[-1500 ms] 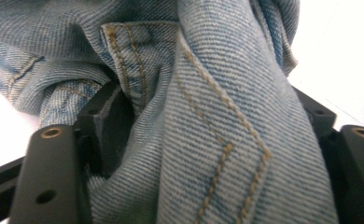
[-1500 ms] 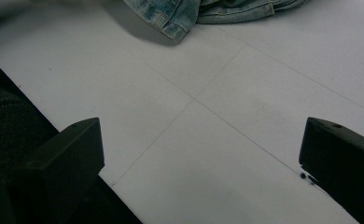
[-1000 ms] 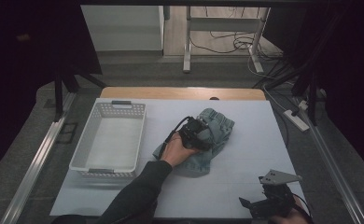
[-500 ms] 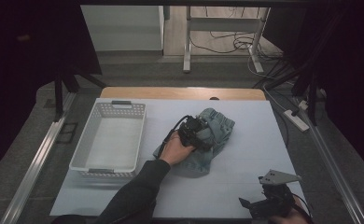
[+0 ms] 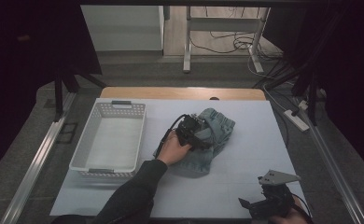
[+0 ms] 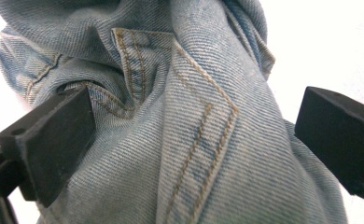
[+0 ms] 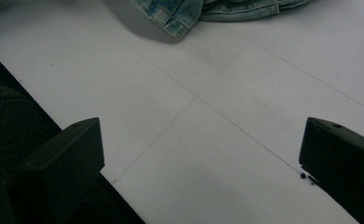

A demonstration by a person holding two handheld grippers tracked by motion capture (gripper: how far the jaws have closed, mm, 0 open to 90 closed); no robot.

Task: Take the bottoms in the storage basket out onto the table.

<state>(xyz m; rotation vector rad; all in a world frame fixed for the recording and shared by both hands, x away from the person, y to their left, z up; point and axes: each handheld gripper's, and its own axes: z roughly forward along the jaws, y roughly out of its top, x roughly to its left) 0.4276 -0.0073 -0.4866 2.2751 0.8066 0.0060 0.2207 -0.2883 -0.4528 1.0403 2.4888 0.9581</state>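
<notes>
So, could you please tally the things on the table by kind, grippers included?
Denim garment: 1
White basket: 1
Grippers, left gripper and right gripper: 2
Total: 4

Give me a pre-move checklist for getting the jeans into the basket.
1. Left gripper open: ok, its jaws have just been opening and stand wide around a denim fold.
2. Jeans gripped: not ok, the pads do not press on the cloth.
3. Jeans folded compactly: not ok, bunched on the table.
4. White basket empty: ok.
5. Right gripper clear of the work: ok, open over bare table.
6. Path to the basket: ok, nothing between.
</notes>
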